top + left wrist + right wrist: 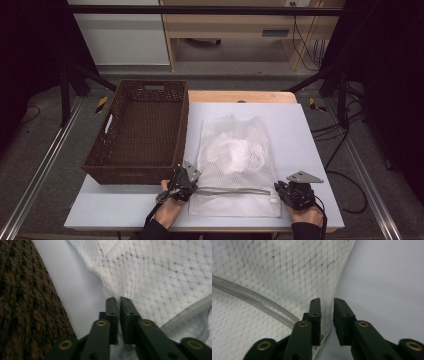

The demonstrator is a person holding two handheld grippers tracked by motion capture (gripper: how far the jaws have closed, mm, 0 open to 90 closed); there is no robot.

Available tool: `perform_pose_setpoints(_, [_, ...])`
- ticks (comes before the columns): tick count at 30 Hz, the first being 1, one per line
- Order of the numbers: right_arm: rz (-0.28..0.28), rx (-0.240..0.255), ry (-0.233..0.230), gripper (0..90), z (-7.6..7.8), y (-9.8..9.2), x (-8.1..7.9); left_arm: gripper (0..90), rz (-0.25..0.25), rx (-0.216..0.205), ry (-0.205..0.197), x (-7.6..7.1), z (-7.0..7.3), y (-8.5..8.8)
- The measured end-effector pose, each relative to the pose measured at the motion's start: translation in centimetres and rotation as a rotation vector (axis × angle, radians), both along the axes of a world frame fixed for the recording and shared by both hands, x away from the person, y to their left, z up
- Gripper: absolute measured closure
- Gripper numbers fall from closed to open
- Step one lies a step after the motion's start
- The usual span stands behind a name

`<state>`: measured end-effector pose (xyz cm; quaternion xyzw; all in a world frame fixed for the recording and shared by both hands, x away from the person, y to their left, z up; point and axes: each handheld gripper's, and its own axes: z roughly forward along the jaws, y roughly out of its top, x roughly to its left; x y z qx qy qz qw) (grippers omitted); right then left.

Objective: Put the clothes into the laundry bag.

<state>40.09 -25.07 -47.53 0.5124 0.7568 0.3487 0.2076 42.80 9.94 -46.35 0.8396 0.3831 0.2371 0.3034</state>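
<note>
A white mesh laundry bag [250,131] lies flat on the white tabletop [300,130], with a crumpled white cloth [231,150] inside and a grey zipper [235,190] across its near end. My left gripper [191,176] is at the bag's near left edge. In the left gripper view my left gripper [118,300] shows a thin slit between the jaws, and the puckered bag [155,272] edge runs into it. My right gripper [281,187] is at the near right edge. In the right gripper view my right gripper [327,301] stands open, with the bag [274,272] edge lying loose in the gap.
A brown woven basket [130,175] with nothing in it stands left of the bag, its wall [22,302] close beside my left gripper. Bare tabletop [387,277] lies right of the bag. The table's near edge runs just behind both hands.
</note>
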Motion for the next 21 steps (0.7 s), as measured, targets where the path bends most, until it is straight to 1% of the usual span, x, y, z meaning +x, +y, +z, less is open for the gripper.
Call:
perform_pose_setpoints(2, [-0.012,0.025,-0.015,71.5,0.0,-0.4,-0.1,73.4,-0.012,-0.041,-0.003,-0.6,0.6,0.6])
perform_pose_setpoints(3, [-0.017,0.031,-0.021,70.4,0.0,-0.6,-0.1,70.6,-0.023,-0.071,0.003,-1.0,0.9,1.1])
perform_pose_setpoints(4, [-0.022,0.043,-0.019,70.1,0.1,-0.8,-0.2,68.2,-0.027,-0.1,0.01,-1.4,1.1,1.5])
perform_pose_setpoints(5, [-0.021,0.044,-0.019,69.9,0.0,-0.9,-0.2,66.2,-0.038,-0.12,0.022,-1.9,1.4,2.0])
perform_pose_setpoints(6, [-0.025,0.047,-0.016,69.6,0.0,-1.0,-0.2,64.5,-0.046,-0.151,0.035,-2.4,1.5,2.5])
perform_pose_setpoints(9, [-0.013,0.053,0.011,69.0,-0.3,-0.9,-0.1,62.1,-0.055,-0.211,0.08,-3.7,1.1,3.8])
perform_pose_setpoints(11, [-0.006,0.054,0.027,69.0,-0.5,-0.7,-0.1,62.1,-0.066,-0.248,0.11,-4.2,0.5,4.0])
perform_pose_setpoints(13, [0.003,0.06,0.037,69.1,-0.6,-0.6,0.0,62.5,-0.072,-0.236,0.122,-4.3,-0.1,3.7])
perform_pose_setpoints(15, [0.006,0.067,0.036,69.0,-0.7,-0.5,0.0,62.5,-0.077,-0.228,0.146,-4.2,-0.9,3.1])
perform_pose_setpoints(17, [0.01,0.068,0.034,70.2,-0.7,-0.5,0.0,63.9,-0.077,-0.197,0.156,-4.1,-1.4,2.6])
perform_pose_setpoints(18, [0.01,0.068,0.035,71.6,-0.7,-0.4,0.0,65.0,-0.068,-0.195,0.139,-4.2,-1.4,2.5])
perform_pose_setpoints(21, [0.016,0.068,0.041,79.6,-0.7,-0.2,0.0,75.4,-0.044,-0.16,0.116,-4.3,-1.4,2.3])
